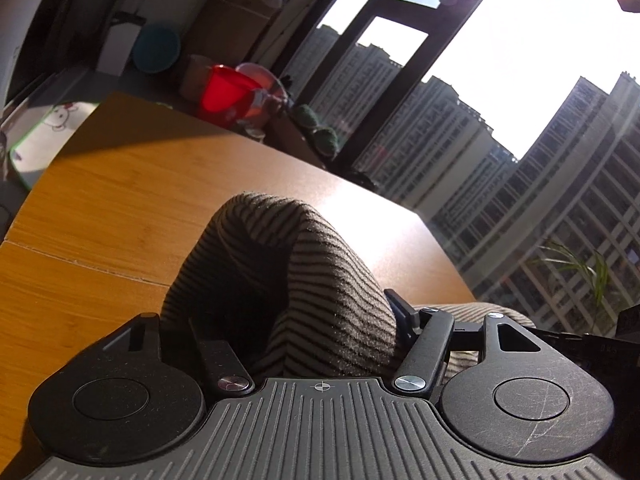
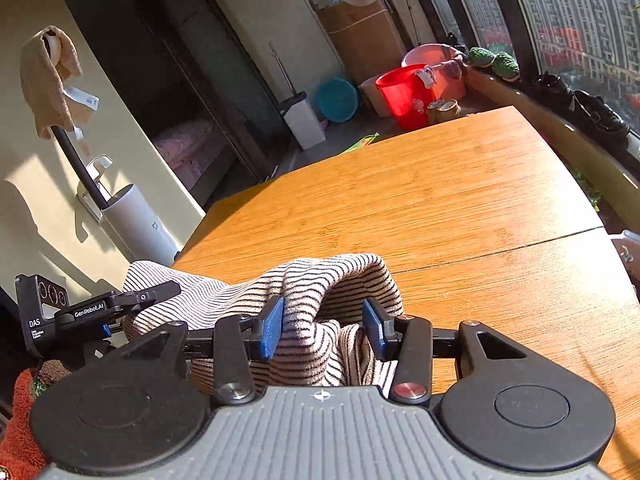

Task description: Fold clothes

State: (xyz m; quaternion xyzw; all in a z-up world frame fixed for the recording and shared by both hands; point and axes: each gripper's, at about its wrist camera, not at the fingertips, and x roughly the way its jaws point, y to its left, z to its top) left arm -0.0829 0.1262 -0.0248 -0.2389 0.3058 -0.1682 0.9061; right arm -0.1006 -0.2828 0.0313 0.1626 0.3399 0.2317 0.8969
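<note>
A black-and-cream striped garment (image 1: 320,280) bunches up between the fingers of my left gripper (image 1: 304,320), which hides its fingertips; the jaws stand wide around the cloth. In the right wrist view the same striped garment (image 2: 304,292) lies bunched on the wooden table (image 2: 460,200). My right gripper (image 2: 324,326) has its blue pads (image 2: 272,328) apart with a fold of cloth between them, not pinched. The left gripper's body (image 2: 96,308) shows at the left, over the garment's far end.
The wooden table (image 1: 120,200) has a seam across it. Beyond it are a red bucket (image 2: 404,92), a pink basin (image 2: 436,60), a teal basin (image 2: 336,100), a white bin (image 2: 304,120) and cardboard boxes (image 2: 360,36). A window ledge (image 2: 560,120) runs along the right.
</note>
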